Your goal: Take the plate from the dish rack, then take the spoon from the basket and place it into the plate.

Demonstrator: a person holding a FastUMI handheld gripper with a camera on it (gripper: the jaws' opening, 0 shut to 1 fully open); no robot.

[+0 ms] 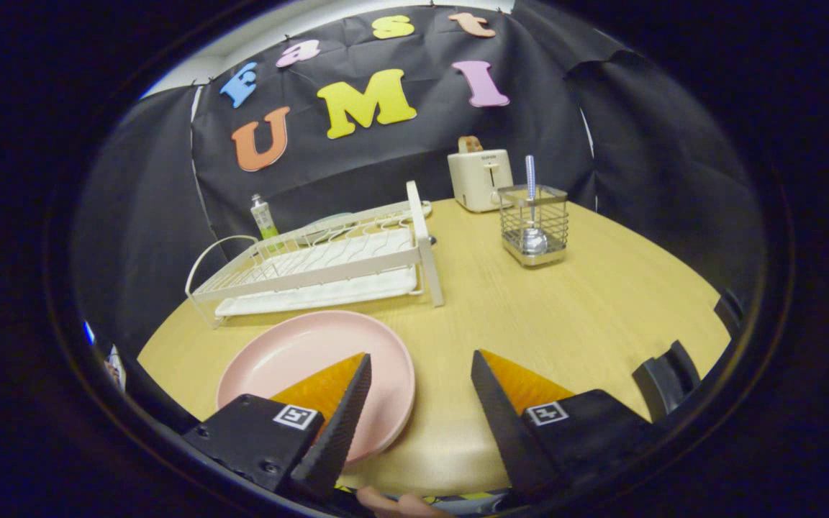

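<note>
**Operator A:** Black cloth closes the booth behind a round wooden table [573, 302]. What do we record for the gripper [420, 356]?

**Operator B:** We record it released: its two fingers stand wide apart with bare tabletop between them, and nothing is pressed by either one.

**Operator A:** Where do we log the plate [292, 352]?

**Operator B:** We log the pink plate lying flat on the table, under the left finger [339, 417] (which overlaps its right part). We cannot tell whether that finger touches it. No item lies in the part of the plate we can see.

**Operator A:** And the dish rack [328, 266]?

**Operator B:** We find the white dish rack just beyond the plate, ahead and left of the jaws, with a small green bottle [265, 219] behind its far side.

**Operator A:** Where is the spoon [530, 208]?

**Operator B:** We see it upright in the wire basket [534, 224], bowl end down, handle rising above the rim. The basket stands well beyond the right finger [501, 410]. A cream toaster [481, 180] sits just behind and left of the basket, with a slice of toast [469, 144] rising from it.
</note>
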